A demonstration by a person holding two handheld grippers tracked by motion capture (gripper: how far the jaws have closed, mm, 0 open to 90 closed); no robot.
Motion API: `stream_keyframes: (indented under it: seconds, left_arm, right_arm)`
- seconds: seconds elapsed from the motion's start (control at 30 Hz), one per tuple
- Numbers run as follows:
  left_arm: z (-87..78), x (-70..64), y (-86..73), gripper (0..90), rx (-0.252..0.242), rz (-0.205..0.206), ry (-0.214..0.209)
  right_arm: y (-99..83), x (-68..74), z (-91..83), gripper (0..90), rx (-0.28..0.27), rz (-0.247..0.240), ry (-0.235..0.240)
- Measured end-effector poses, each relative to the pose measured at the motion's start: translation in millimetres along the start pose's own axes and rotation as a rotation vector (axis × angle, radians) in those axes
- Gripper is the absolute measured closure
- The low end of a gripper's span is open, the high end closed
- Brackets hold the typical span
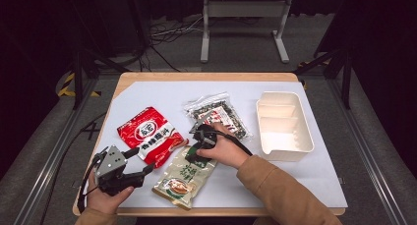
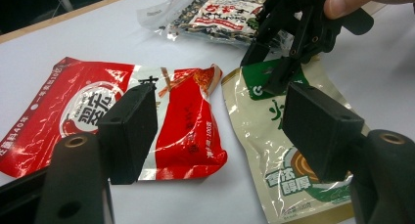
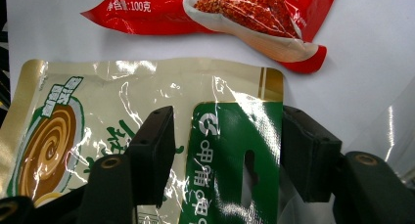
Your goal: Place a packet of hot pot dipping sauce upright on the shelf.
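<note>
A beige sauce packet with a green header (image 1: 182,178) lies near the table's front. My right gripper (image 1: 194,154) hovers over that header, open, with the green strip (image 3: 235,136) between its jaws and the beige body (image 3: 98,106) to the left. A red seasoning packet (image 1: 147,131) lies left of it, its corner (image 3: 230,4) visible beyond the right jaws. My left gripper (image 1: 141,161) is open at the front left, aimed at the red packet (image 2: 181,121) and the beige one (image 2: 264,136), holding nothing. The right gripper (image 2: 293,33) appears at the upper right of the left gripper view.
A clear bag of dark dried bits with a red label (image 1: 221,114) (image 2: 210,13) lies behind the right hand. A white compartment box (image 1: 285,154) stands at the right. A white sheet (image 1: 162,95) covers the wooden table (image 1: 206,76). Stands and cables sit on the floor beyond.
</note>
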State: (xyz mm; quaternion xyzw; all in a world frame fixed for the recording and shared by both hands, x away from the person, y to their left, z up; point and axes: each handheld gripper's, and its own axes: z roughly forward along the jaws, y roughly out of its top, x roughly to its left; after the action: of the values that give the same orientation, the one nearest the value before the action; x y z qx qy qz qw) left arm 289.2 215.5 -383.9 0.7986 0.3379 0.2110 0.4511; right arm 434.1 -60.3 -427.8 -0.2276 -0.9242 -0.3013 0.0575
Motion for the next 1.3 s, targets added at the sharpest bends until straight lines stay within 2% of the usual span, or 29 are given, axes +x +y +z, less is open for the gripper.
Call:
stream_keyframes:
  seconds: [0.37, 0.4, 0.5, 0.57, 0.63, 0.7, 0.83, 0.93, 1.03, 1.13, 1.23, 1.3]
  left_arm:
    - [0.5, -0.3, -0.1, 29.7, -0.001, -0.002, 0.001]
    - [0.6, -0.3, -0.1, 29.7, -0.002, -0.002, 0.002]
    - [0.7, -0.3, 0.0, 29.6, 0.0, 0.002, 0.002]
    - [0.7, -0.2, 0.0, 29.6, 0.001, 0.001, 0.002]
    - [0.8, -0.1, -0.1, 29.6, 0.001, 0.001, 0.003]
    - [0.7, -0.2, -0.1, 29.6, 0.001, 0.002, 0.003]
    - [1.7, -0.6, -0.2, 29.6, 0.003, 0.005, 0.002]
    - [2.2, -1.0, -0.3, 29.6, 0.004, 0.004, 0.002]
    - [1.4, -1.2, -0.1, 29.6, 0.005, 0.005, 0.0]
    - [1.4, -1.0, -0.3, 29.6, 0.004, 0.005, 0.001]
    - [1.5, -1.2, -0.2, 29.6, 0.006, 0.006, 0.0]
    - [1.8, -1.3, -0.3, 29.6, 0.006, 0.005, 0.0]
  right_arm:
    - [3.4, 9.6, -14.3, 50.2, -0.049, 0.002, 0.005]
    - [3.4, 10.1, -16.2, 51.0, -0.05, -0.006, 0.022]
    - [3.9, 13.2, -20.1, 55.3, -0.068, -0.007, 0.03]
    - [4.4, 15.5, -24.0, 58.9, -0.078, -0.022, 0.06]
    - [4.9, 16.7, -25.0, 60.5, -0.077, -0.025, 0.055]
    - [5.1, 18.7, -25.7, 61.3, -0.07, -0.025, 0.099]
    - [5.3, 25.3, -23.0, 61.1, -0.043, -0.041, 0.133]
    - [5.3, 30.6, -18.7, 60.1, -0.005, -0.076, 0.126]
    - [4.7, 33.9, -12.9, 58.4, 0.037, -0.13, 0.073]
    - [3.0, 36.1, -7.6, 59.1, 0.079, -0.152, 0.035]
    - [1.7, 37.2, -5.9, 60.6, 0.095, -0.154, 0.009]
    - [0.4, 37.0, -5.9, 63.6, 0.106, -0.155, 0.013]
